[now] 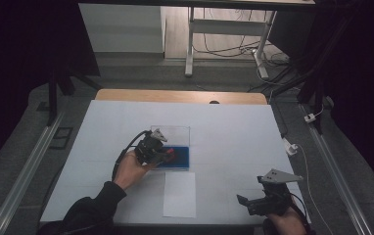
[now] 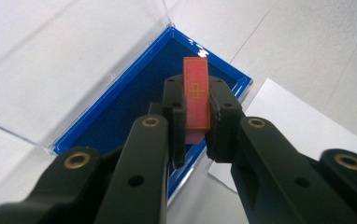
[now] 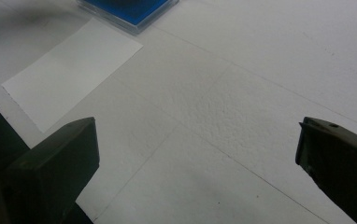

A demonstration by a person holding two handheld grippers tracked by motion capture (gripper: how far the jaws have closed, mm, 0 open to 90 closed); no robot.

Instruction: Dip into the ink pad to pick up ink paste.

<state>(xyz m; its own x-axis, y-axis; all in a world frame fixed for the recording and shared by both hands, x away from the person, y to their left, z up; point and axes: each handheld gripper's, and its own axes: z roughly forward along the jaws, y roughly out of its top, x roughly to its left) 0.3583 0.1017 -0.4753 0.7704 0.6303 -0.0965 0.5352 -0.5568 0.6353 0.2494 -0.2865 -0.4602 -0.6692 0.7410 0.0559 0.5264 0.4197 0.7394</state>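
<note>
Over the blue-lined clear plastic case [image 2: 120,116] on the white surface [image 1: 234,132]: left hand-held gripper [image 2: 196,122] clamped on a thin red rectangular chip [image 2: 196,93], edge-held, liable to twist free; right hand-held gripper [image 3: 195,154] wide open, empty.

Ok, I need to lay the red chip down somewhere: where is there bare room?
Bare: the blue tray's floor under the left gripper holding the red chip, and the table right of it, toward the open right gripper. The white sheet covers the near-centre.
</note>
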